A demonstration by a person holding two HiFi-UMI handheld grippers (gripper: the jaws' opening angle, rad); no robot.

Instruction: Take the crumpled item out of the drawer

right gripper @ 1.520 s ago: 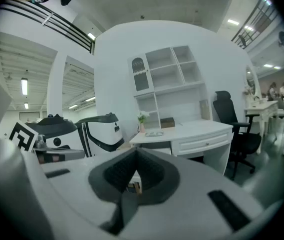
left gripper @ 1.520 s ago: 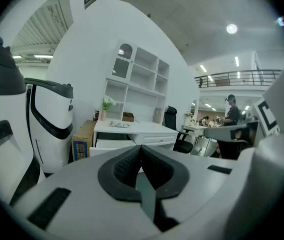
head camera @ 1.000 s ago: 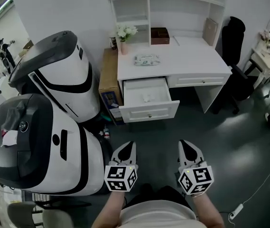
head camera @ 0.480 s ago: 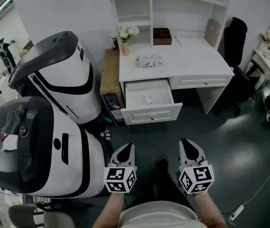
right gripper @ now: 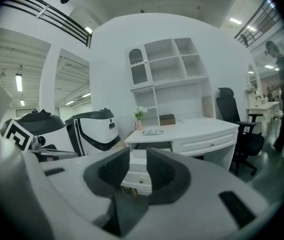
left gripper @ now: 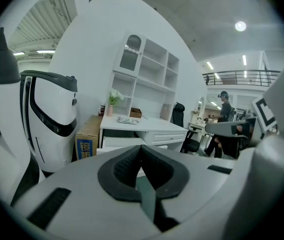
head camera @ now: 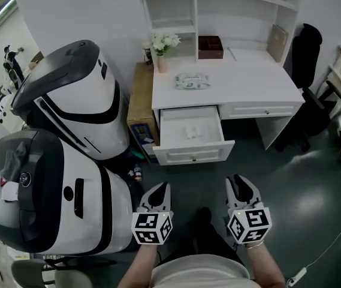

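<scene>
In far open white drawer point(head camera: 194, 152), small crumpled white item point(head camera: 189, 132); our L gripper point(head camera: 160, 189) jaws pressed together, R gripper point(head camera: 237, 185) jaws spread, empty.

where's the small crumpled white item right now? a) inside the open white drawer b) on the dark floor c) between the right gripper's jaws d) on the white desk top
a: the head view shows the small crumpled white item lying inside the pulled-out white drawer.

Bright, even indoor light; gripper views fisheye-warped.
</scene>
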